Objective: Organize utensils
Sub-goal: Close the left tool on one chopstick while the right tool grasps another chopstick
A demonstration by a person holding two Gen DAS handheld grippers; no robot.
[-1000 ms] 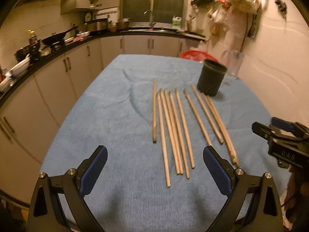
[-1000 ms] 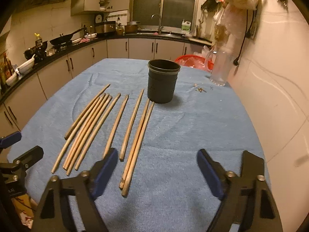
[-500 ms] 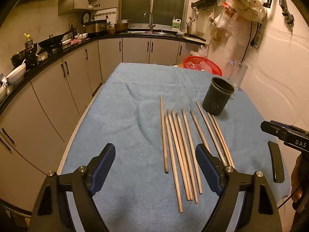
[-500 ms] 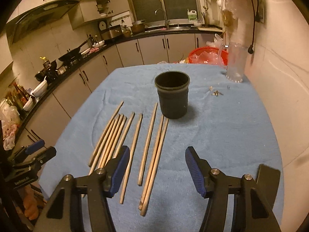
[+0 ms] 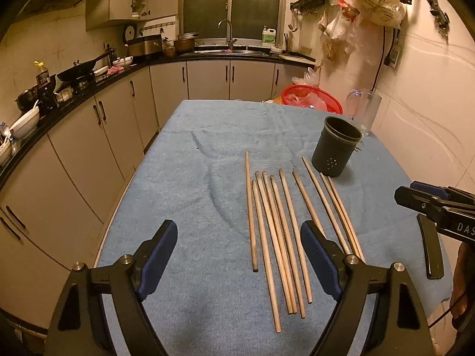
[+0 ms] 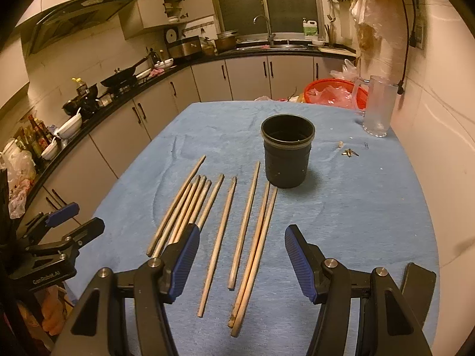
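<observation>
Several wooden chopsticks (image 5: 279,231) lie side by side on the blue cloth (image 5: 190,184); they also show in the right wrist view (image 6: 225,225). A black cylindrical holder (image 5: 337,149) stands upright beyond them, empty in the right wrist view (image 6: 287,154). My left gripper (image 5: 239,256) is open and empty, above the near left of the cloth. My right gripper (image 6: 240,259) is open and empty, held above the near ends of the chopsticks. Each gripper shows in the other's view: the right one (image 5: 430,204) and the left one (image 6: 62,222).
A clear glass mug (image 6: 378,105) stands at the far right of the table, with small bits (image 6: 350,152) near it. A red basket (image 6: 335,92) sits beyond the far edge. A black flat piece (image 5: 430,247) lies at the near right. Cabinets and counter run along the left.
Both grippers have pulled back and risen from the table, so chopsticks and holder look farther away. Both stay open and empty.
</observation>
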